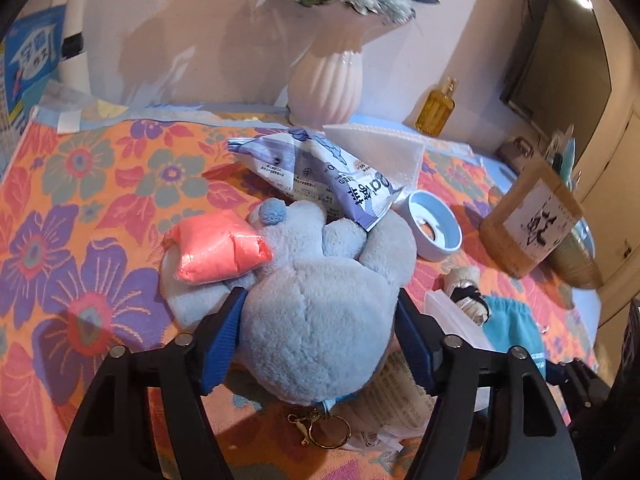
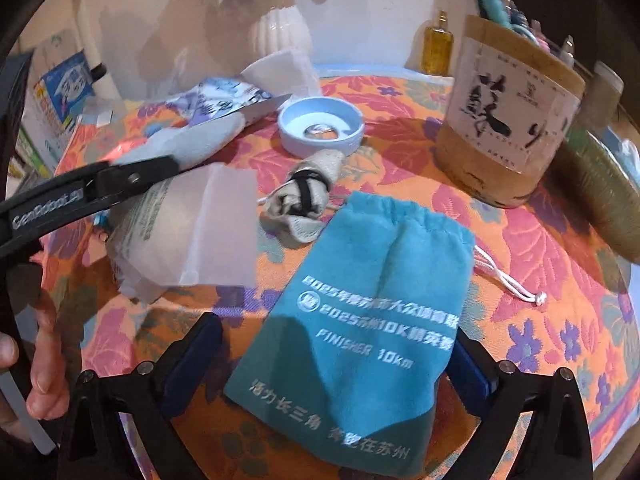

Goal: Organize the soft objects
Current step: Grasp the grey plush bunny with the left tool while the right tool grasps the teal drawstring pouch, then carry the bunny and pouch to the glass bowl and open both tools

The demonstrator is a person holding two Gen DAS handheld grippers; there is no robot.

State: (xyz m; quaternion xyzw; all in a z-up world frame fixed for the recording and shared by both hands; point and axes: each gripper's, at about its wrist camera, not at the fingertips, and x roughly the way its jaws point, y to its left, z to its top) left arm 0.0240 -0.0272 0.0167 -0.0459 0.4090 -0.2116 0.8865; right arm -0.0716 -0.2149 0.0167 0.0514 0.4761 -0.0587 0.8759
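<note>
My left gripper (image 1: 320, 316) is shut on a pale blue plush toy (image 1: 316, 312) with a key ring, low over the floral cloth. A pink padded pouch (image 1: 218, 248) and a blue-white soft packet (image 1: 320, 172) lie against the plush. My right gripper (image 2: 336, 360) stands open around the lower end of a teal drawstring bag (image 2: 360, 320) that lies flat on the cloth; the fingers (image 2: 196, 360) flank it without squeezing. A rolled beige cloth bundle (image 2: 304, 196) tied with a black band lies just beyond the bag.
A floral tablecloth (image 1: 100, 208) covers the table. A white vase (image 1: 324, 88), an amber bottle (image 1: 436, 108), a blue lid (image 2: 320, 126), a brown paper tub (image 2: 508, 128), clear plastic packets (image 2: 180, 232) and a green woven container (image 2: 600, 200) stand around.
</note>
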